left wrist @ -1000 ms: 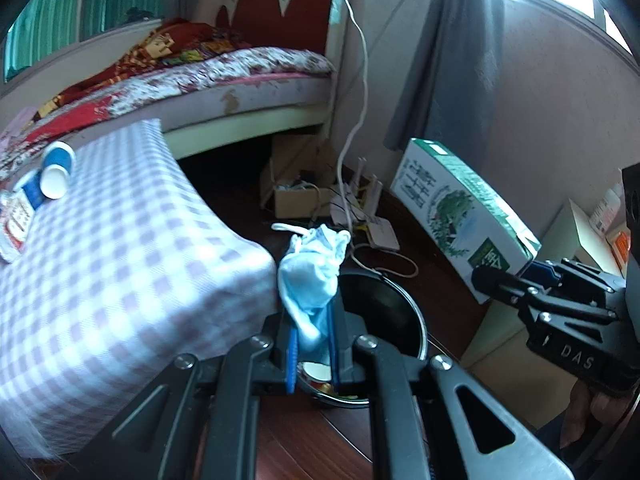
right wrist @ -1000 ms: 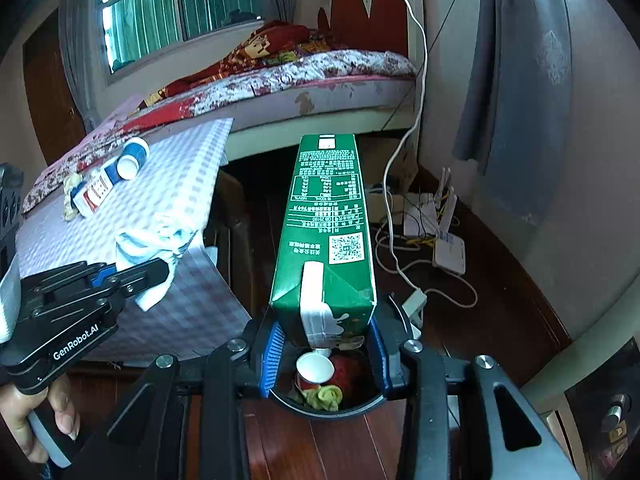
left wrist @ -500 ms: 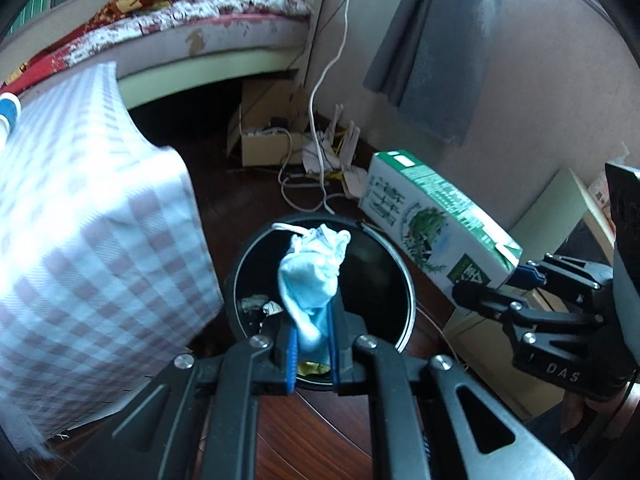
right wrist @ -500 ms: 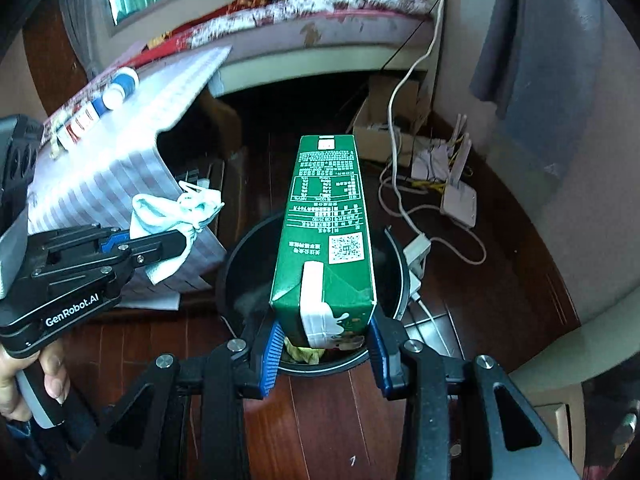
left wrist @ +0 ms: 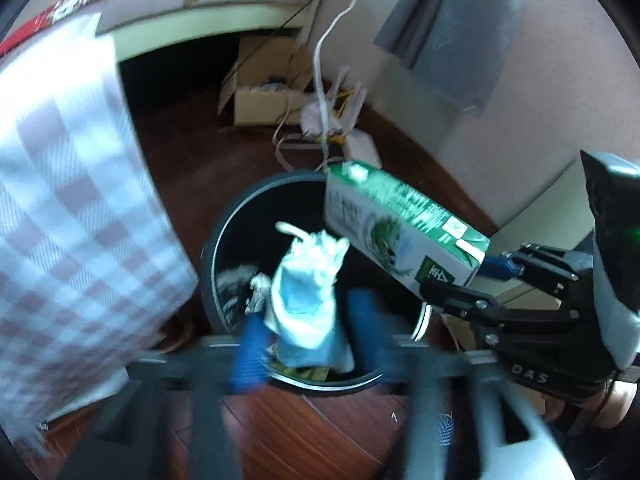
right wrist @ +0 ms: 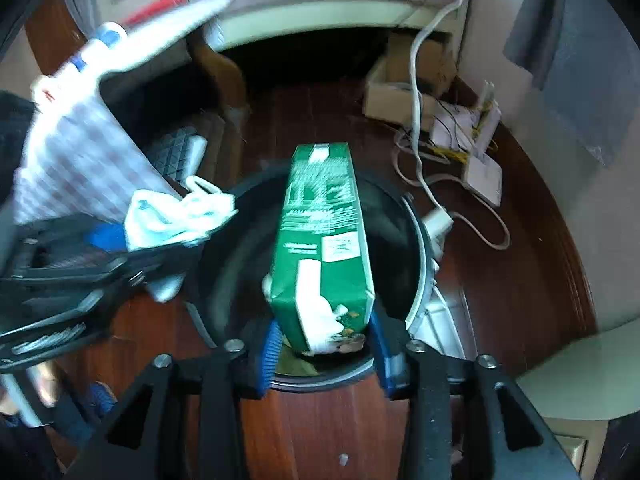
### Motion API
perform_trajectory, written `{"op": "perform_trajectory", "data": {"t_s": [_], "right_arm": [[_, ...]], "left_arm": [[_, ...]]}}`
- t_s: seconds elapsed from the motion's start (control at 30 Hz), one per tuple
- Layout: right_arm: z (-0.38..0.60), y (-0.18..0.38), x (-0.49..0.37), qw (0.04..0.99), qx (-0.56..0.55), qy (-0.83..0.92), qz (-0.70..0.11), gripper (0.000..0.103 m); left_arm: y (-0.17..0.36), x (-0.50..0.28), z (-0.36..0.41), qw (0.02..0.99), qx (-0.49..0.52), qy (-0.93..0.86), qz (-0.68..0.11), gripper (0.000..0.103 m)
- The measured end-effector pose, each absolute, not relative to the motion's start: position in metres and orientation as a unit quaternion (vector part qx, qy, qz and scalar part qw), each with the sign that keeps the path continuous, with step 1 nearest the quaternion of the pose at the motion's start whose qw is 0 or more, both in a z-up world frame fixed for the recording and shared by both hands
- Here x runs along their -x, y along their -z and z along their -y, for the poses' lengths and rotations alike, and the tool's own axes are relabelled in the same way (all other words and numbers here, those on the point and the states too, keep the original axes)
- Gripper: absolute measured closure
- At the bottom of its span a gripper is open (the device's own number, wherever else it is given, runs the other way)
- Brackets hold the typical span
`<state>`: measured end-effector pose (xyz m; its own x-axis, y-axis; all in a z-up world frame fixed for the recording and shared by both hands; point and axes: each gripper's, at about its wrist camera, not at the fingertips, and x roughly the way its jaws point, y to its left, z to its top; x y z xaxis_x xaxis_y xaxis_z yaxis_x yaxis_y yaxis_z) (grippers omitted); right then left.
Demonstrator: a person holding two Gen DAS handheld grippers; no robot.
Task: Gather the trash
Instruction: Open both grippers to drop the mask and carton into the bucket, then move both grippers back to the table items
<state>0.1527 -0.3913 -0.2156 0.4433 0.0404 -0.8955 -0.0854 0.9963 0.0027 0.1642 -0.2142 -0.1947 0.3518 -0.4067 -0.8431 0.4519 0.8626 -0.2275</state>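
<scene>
Now carton (right wrist: 324,248) and mask (left wrist: 308,300) sit loose between opening tongs, above bin (left wrist: 224,224)

Glossy printed paperboard carton (right wrist: 324,248), soft crumpled cloth mask (left wrist: 308,304), shiny black plastic bin (left wrist: 224,240), polished wood floor (right wrist: 332,432)

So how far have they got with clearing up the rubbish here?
Some scraps already lie in the black bin. Right now both grippers are above it with jaws opening: the left gripper lets go of a crumpled blue mask, the right gripper a green carton. Left: a bottle on the checked cloth.
</scene>
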Motion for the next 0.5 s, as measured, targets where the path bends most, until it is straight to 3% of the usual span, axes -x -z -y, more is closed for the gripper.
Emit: {"op": "perform_trajectory", "data": {"t_s": [0.03,0.13,0.2,0.27,0.5], "right_arm": [[0.394,0.217,-0.151,0.849,0.017,-0.035,-0.527,0.037],[0.399,0.219,-0.148,0.849,0.015,-0.025,-0.528,0.033],[0.399,0.216,-0.146,0.851,0.014,-0.024,-0.524,0.017],[0.397,0.213,-0.144,0.854,0.011,-0.023,-0.52,0.01],[0.393,0.207,-0.138,0.857,0.008,-0.012,-0.515,0.005]], "left_arm": [[0.195,-0.162,0.211,0.824,-0.017,0.26,-0.504,0.023],[0.198,-0.157,0.202,0.834,-0.033,0.221,-0.505,0.023],[0.2,-0.155,0.194,0.837,-0.029,0.206,-0.507,0.019],[0.201,-0.151,0.187,0.844,-0.036,0.181,-0.503,0.012],[0.199,-0.142,0.179,0.853,-0.05,0.161,-0.494,0.011]]}}
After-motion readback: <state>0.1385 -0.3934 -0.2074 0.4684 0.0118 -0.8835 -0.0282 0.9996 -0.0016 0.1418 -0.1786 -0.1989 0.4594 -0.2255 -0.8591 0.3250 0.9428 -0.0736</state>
